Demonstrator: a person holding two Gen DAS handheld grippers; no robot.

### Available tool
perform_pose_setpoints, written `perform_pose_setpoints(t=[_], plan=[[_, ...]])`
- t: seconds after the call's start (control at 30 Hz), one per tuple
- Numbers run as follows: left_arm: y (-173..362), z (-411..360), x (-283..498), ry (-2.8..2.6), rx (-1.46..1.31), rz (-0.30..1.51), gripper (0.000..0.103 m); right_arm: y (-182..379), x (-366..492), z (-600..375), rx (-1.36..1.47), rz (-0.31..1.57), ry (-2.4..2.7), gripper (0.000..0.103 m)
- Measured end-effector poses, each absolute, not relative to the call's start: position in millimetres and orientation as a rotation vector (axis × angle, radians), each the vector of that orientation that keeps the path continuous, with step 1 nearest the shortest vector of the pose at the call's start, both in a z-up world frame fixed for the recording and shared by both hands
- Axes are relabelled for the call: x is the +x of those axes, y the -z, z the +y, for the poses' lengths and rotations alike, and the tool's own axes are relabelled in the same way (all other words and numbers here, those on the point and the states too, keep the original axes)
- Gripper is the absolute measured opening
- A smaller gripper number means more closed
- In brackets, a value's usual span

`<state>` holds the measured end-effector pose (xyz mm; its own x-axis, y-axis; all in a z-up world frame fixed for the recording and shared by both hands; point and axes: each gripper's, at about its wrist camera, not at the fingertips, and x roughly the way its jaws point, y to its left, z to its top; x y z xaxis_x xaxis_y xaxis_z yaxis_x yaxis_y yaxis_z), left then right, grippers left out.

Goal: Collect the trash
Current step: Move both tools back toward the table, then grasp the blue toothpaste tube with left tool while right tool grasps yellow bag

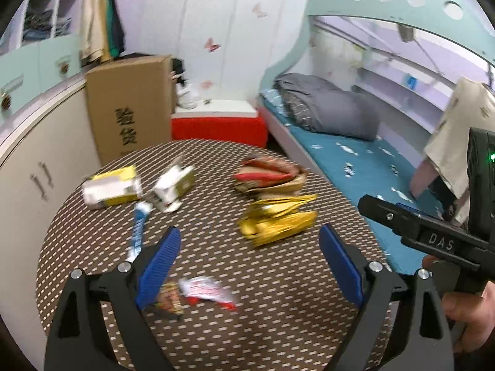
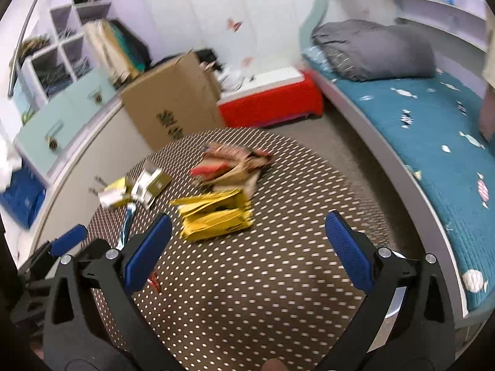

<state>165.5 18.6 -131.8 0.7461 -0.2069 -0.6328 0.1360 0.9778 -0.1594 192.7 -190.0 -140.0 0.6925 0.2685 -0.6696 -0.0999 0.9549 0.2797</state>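
Both my hands hover over the round dotted counter [image 1: 278, 334], tilted down at it. Pictures are smeared, so fine detail on the litter is poor.

Left gripper [image 1: 249, 241]: fingers spread wide, nothing between them. Right gripper [image 2: 247, 228]: fingers also spread wide and empty; its black body also shows at the right edge of the left view.

Trash, all lying loose on the counter:
- Yellow foil wrappers [image 1: 277, 219], a crumpled pile near the middle, just beyond my left fingers. In the right view the same pile [image 2: 213, 213] sits just ahead of the right gripper's left finger.
- Red and brown wrappers [image 1: 269, 176], touching the yellow pile on its far side.
- Two small torn cartons [image 1: 113, 190], yellow and white, at the far left, close together.
- Blue and white strip wrapper [image 1: 139, 225], just beside the cartons, running toward my left finger.
- Red and white flat wrapper [image 1: 207, 290] nearest me, partly under my left finger, beside a small dark printed packet [image 1: 168, 300].

Handling, my judgement: everything looks very light. Foil and film will be slick, crinkly, springy; likely to slide on the cloth instead of lifting. Best hold is on a raised fold or bunched ridge, not a flat face. The cartons look soft-walled; I would pinch across the narrow sides and expect some crushing, which is no harm. The flat wrappers near me are hardest: no edge stands up, so I'd catch a corner.

No bin visible in either view.
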Motion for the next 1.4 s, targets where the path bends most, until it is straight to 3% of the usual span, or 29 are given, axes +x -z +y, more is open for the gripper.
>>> perform_pose_setpoints(t=[0.43,0.73,0.8,0.93,1.03,1.13,1.2,1.23,1.4], plan=[[171.1,95.9,176.0,0.033,-0.165,0.778,0.089,202.4,239.3,-132.1,0.145,0.930,-0.250,0.097],[193.0,112.0,195.3,-0.016,-0.169,0.824,0.089,223.6,258.2,-111.7,0.095,0.918,-0.257,0.097],[198.3,113.7,201.9,-0.022,-0.160,0.835,0.089,223.0,257.0,-112.2,0.096,0.905,-0.251,0.087],[212.4,115.8,221.8,-0.019,-0.139,0.877,0.088,223.0,250.7,-117.7,0.114,0.906,-0.276,0.087],[222.8,115.9,235.2,-0.004,-0.136,0.924,0.060,221.1,245.4,-126.0,0.147,0.909,-0.290,0.086],[227.0,109.9,242.2,0.006,-0.078,0.926,0.051,216.9,238.9,-132.2,0.168,0.902,-0.310,0.086],[226.6,105.4,245.9,0.048,-0.064,0.931,0.034,212.6,233.9,-136.2,0.178,0.890,-0.319,0.086],[226.4,104.8,247.3,0.065,-0.069,0.935,0.015,210.8,231.7,-137.8,0.182,0.885,-0.321,0.086],[216.2,97.8,242.9,0.111,-0.082,0.903,0.010,199.8,222.6,-149.9,0.190,0.853,-0.306,0.086]])
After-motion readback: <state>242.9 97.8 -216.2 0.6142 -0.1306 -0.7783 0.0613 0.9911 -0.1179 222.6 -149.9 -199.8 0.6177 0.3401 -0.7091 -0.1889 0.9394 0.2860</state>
